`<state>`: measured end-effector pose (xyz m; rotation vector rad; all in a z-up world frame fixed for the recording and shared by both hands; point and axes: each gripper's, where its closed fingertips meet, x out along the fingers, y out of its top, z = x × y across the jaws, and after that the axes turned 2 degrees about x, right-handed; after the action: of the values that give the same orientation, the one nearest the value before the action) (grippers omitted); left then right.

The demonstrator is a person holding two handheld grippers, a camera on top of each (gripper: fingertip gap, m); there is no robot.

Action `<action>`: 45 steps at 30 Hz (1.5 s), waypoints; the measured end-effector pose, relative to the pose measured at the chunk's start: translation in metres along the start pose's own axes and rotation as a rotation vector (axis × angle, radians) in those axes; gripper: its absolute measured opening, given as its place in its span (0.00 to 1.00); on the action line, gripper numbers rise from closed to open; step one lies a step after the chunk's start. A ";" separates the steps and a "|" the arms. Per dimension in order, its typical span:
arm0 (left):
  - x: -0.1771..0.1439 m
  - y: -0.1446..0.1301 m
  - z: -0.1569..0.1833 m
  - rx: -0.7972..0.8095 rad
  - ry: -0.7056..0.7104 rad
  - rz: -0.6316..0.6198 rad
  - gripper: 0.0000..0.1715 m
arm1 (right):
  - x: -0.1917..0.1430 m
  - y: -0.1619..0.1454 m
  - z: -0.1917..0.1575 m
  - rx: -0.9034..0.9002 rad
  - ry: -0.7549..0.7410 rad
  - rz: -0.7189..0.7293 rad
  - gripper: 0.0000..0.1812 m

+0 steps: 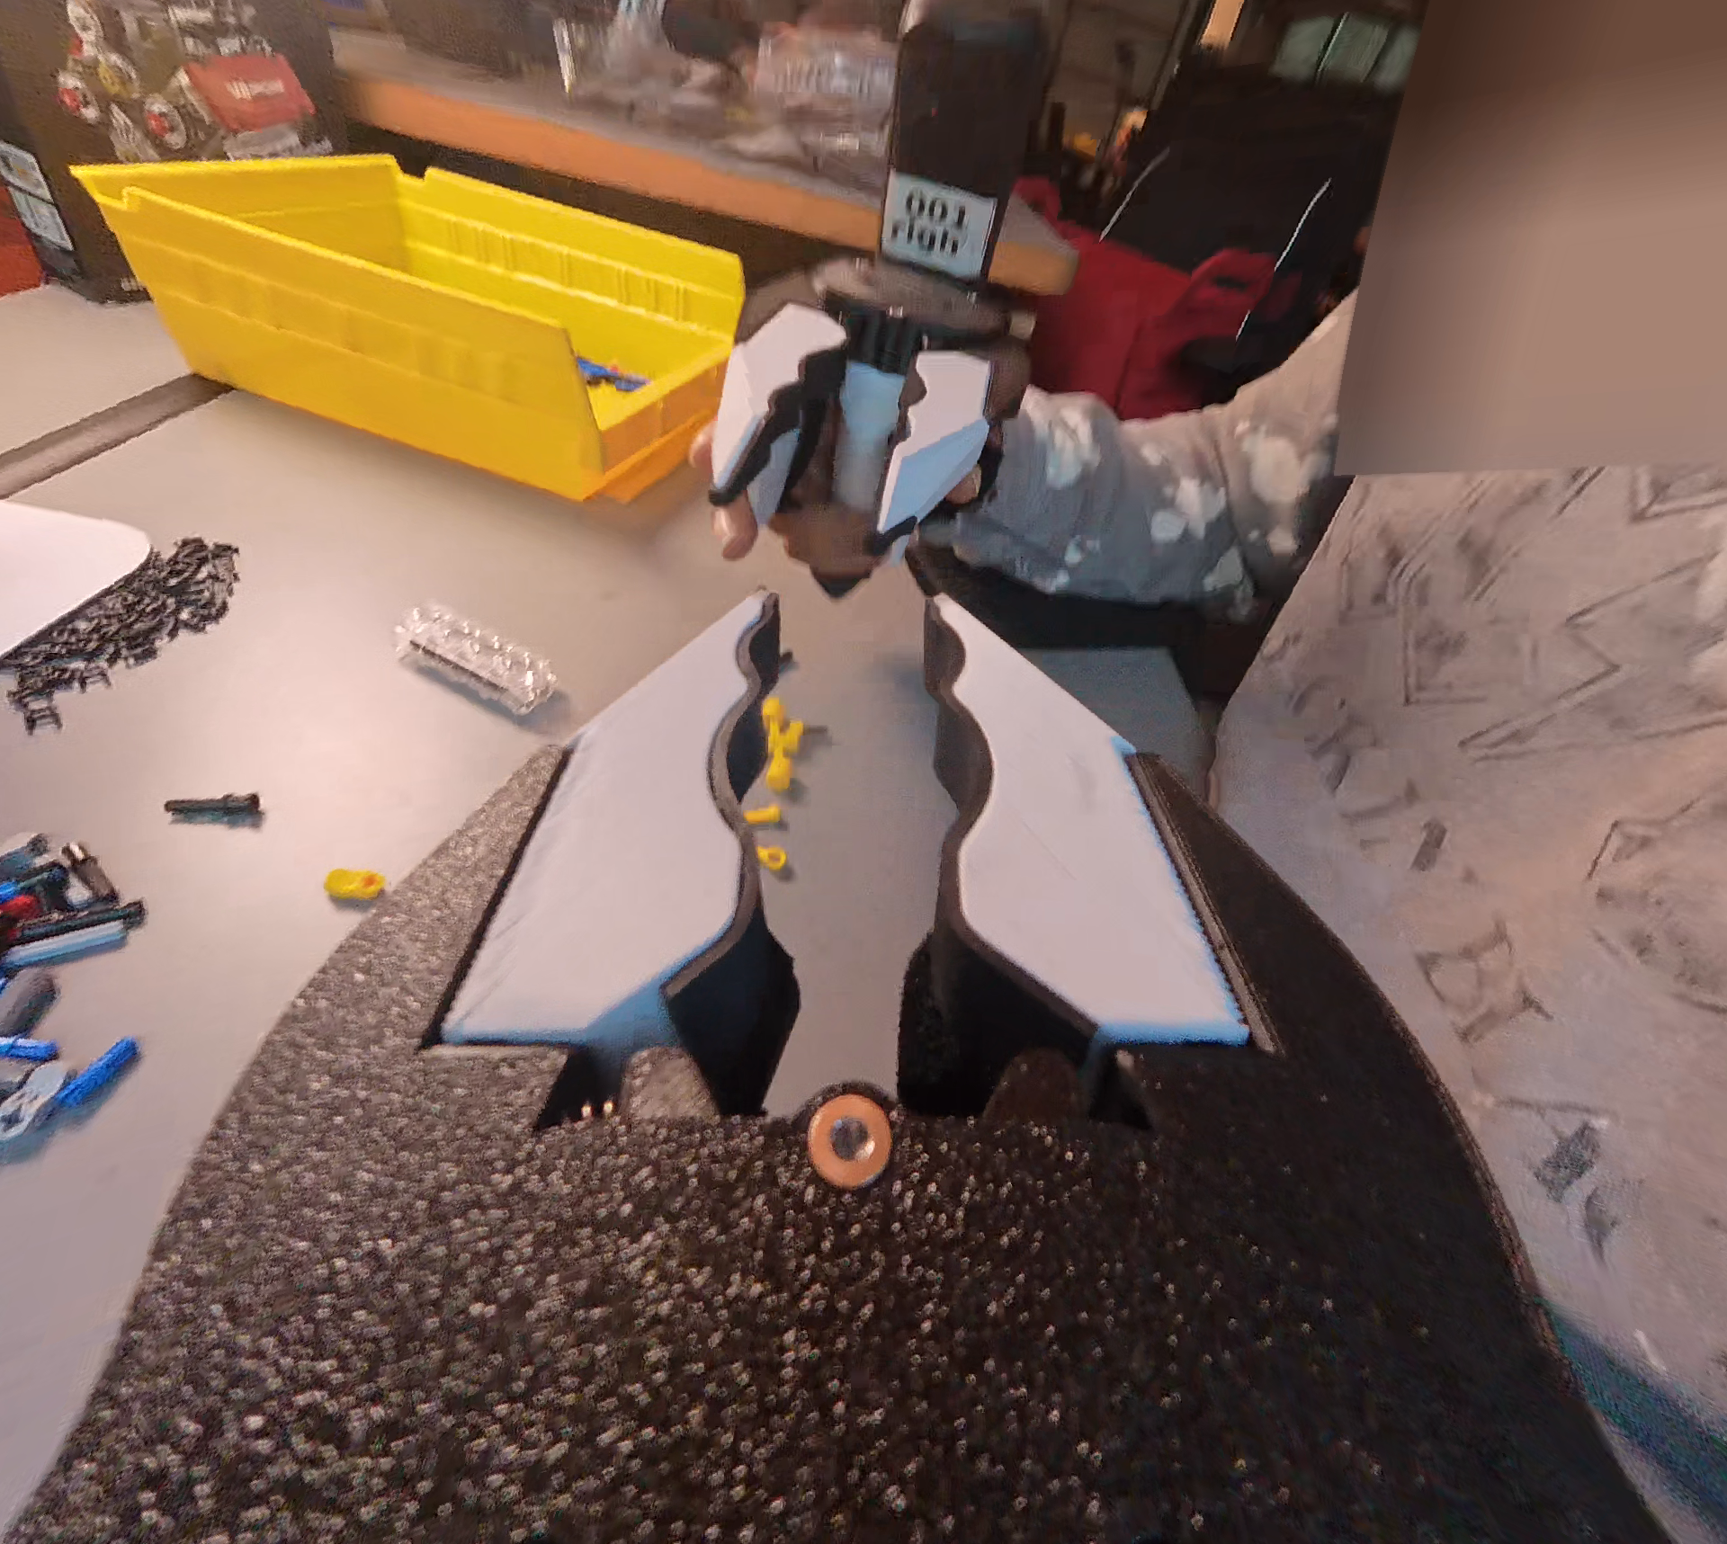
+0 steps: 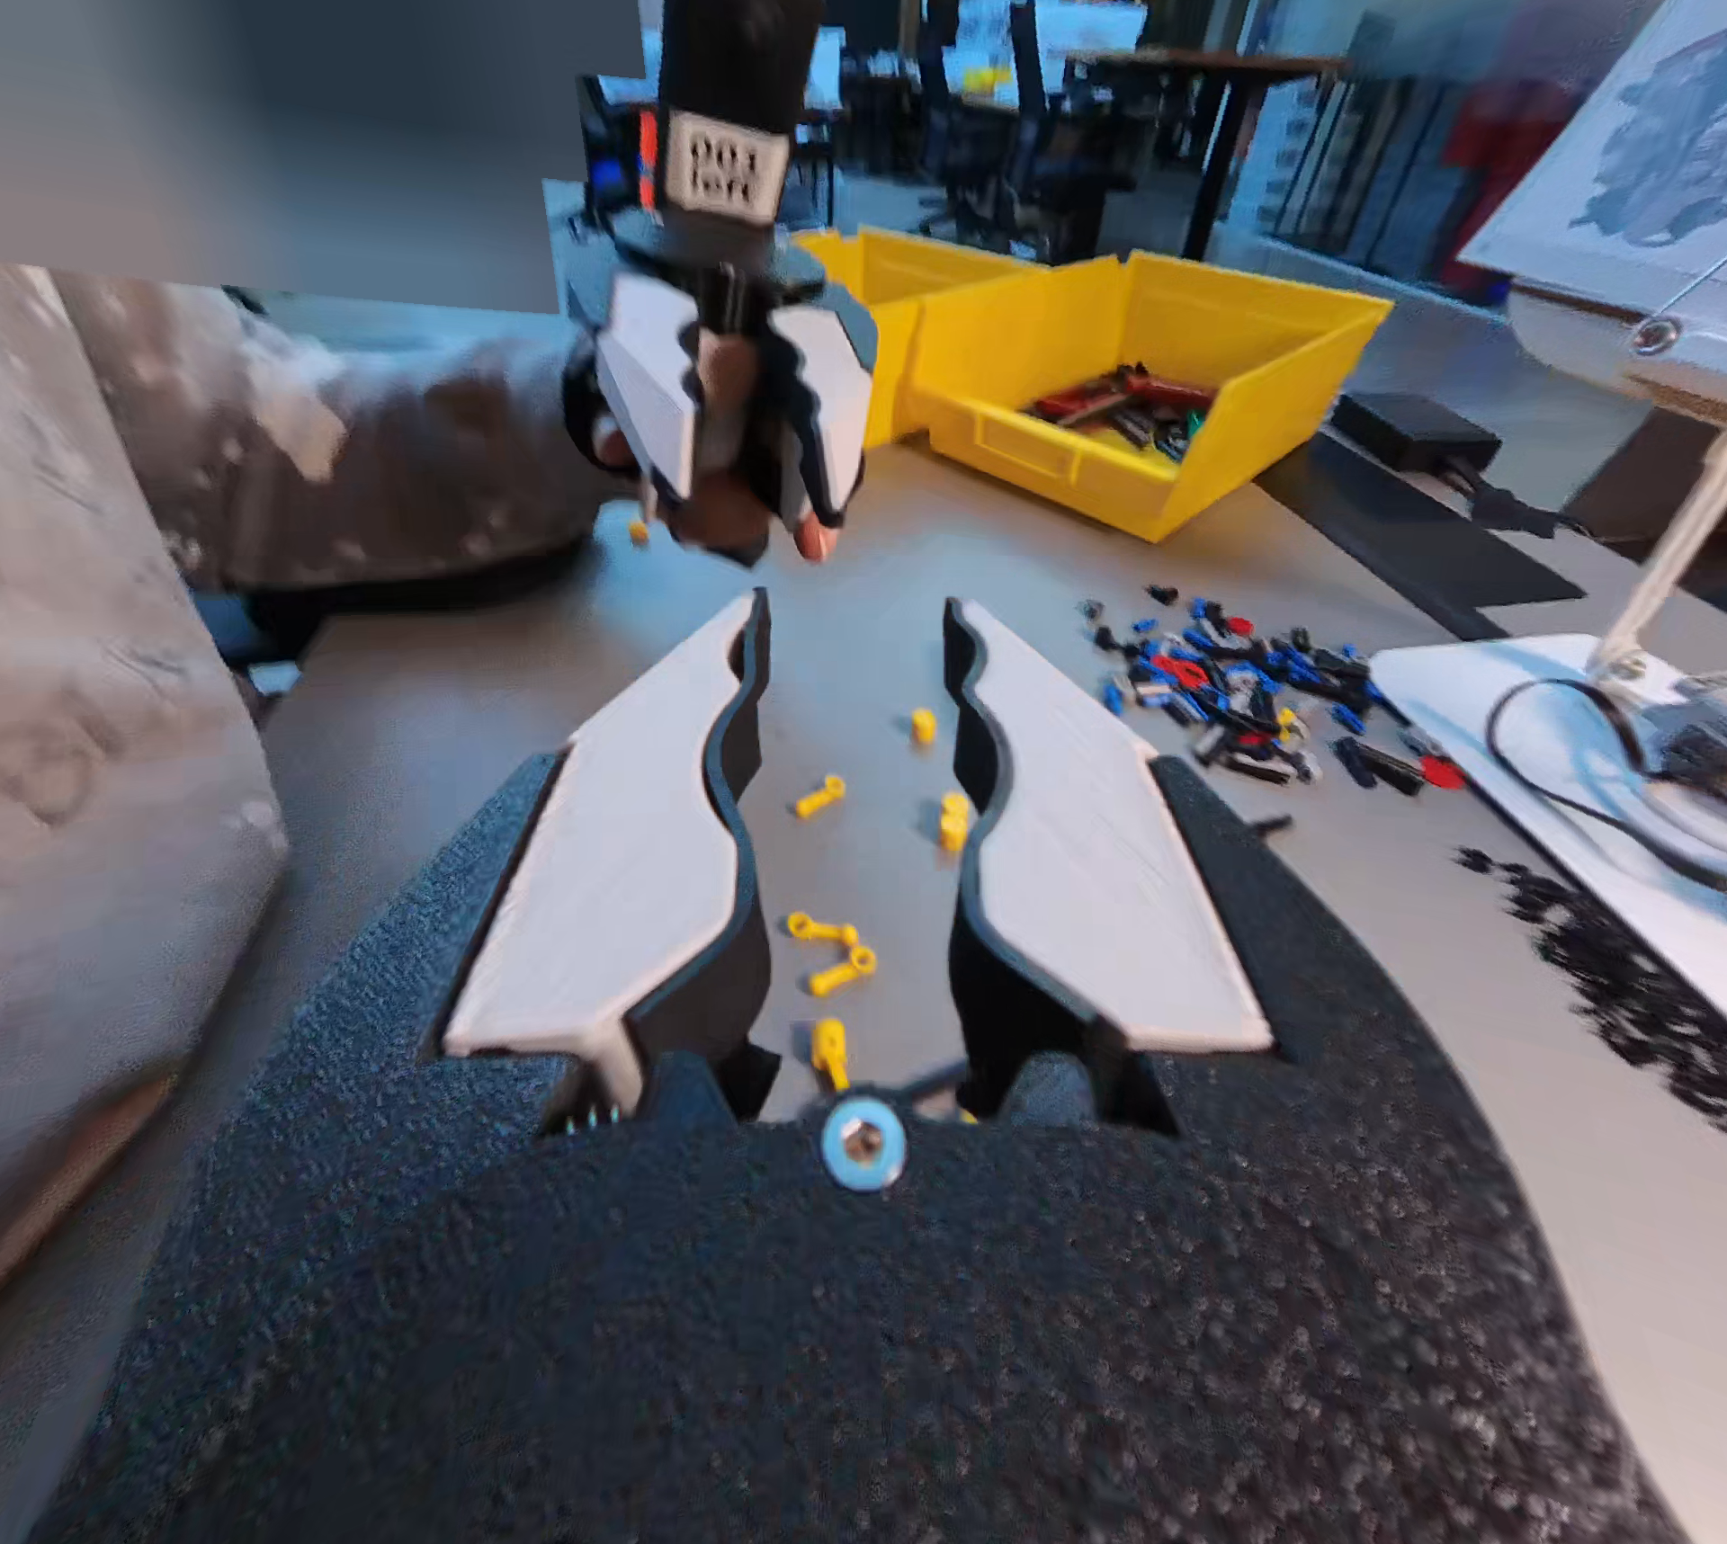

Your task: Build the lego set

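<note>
Both grippers face each other low over a grey table (image 1: 308, 752). My left gripper (image 1: 850, 612) is open and empty. Small yellow pin pieces (image 1: 780, 738) lie on the table between its fingers. My right gripper (image 2: 855, 602) is open and empty too, with several of the yellow pins (image 2: 820, 797) scattered between its fingers. The right gripper also shows in the left wrist view (image 1: 841, 462), held by a hand, jaws apart. The left gripper shows in the right wrist view (image 2: 738, 425), jaws apart, with one yellow piece (image 2: 638, 532) just below it.
A yellow bin (image 1: 374, 313) stands at the back left, and two yellow bins (image 2: 1121, 397) show in the right wrist view. A clear brick (image 1: 477, 658), a black parts pile (image 1: 121, 630), a mixed blue, black and red pile (image 2: 1234, 686) and a white stand base (image 2: 1458, 714) with a cable lie around. There is about 4 cm between the tips of the two grippers.
</note>
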<state>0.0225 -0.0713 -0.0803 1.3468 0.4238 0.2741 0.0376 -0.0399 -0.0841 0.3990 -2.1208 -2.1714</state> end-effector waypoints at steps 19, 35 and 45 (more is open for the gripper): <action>-0.138 -0.047 -0.014 0.056 0.593 -0.389 0.22 | 0.018 -0.122 -0.122 -0.183 0.489 -0.635 0.11; -0.228 -0.168 0.029 -0.363 0.667 -0.722 0.15 | 0.028 -0.133 -0.117 -0.227 0.429 -0.774 0.01; -0.206 -0.174 0.021 -0.467 0.668 -0.695 0.06 | 0.016 -0.114 -0.073 -0.196 0.244 -0.618 0.02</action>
<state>-0.1611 -0.2137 -0.2183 0.5626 1.2671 0.2137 0.0538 -0.1100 -0.1993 1.3691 -1.7873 -2.4199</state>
